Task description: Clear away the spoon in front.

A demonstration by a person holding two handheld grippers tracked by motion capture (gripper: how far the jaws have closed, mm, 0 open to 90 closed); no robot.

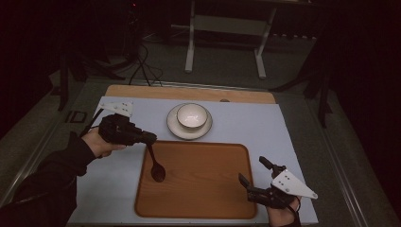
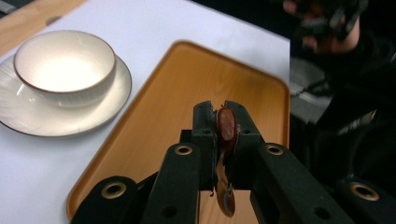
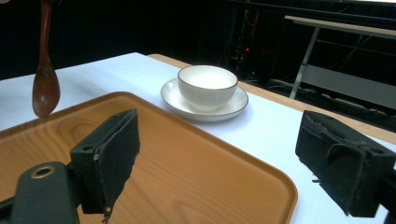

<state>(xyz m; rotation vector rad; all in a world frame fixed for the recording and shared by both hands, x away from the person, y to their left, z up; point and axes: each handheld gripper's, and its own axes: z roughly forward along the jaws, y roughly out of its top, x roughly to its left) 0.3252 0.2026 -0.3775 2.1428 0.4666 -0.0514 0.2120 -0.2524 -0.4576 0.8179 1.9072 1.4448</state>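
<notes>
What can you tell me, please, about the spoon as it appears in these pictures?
The spoon is dark reddish-brown and glossy, seemingly wood. It hangs nearly upright, bowl downward, over the left part of the wooden tray. The left gripper is shut on its handle, fingers pinching it from both sides. Whether the bowl's tip touches the tray cannot be told.

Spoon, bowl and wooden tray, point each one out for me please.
spoon (image 1: pixel 158 171), high view, on its dark bowl end hanging over the tray.
bowl (image 3: pixel 207 87), right gripper view, on its white outer wall.
wooden tray (image 1: pixel 208 182), high view, on its bare floor.
</notes>
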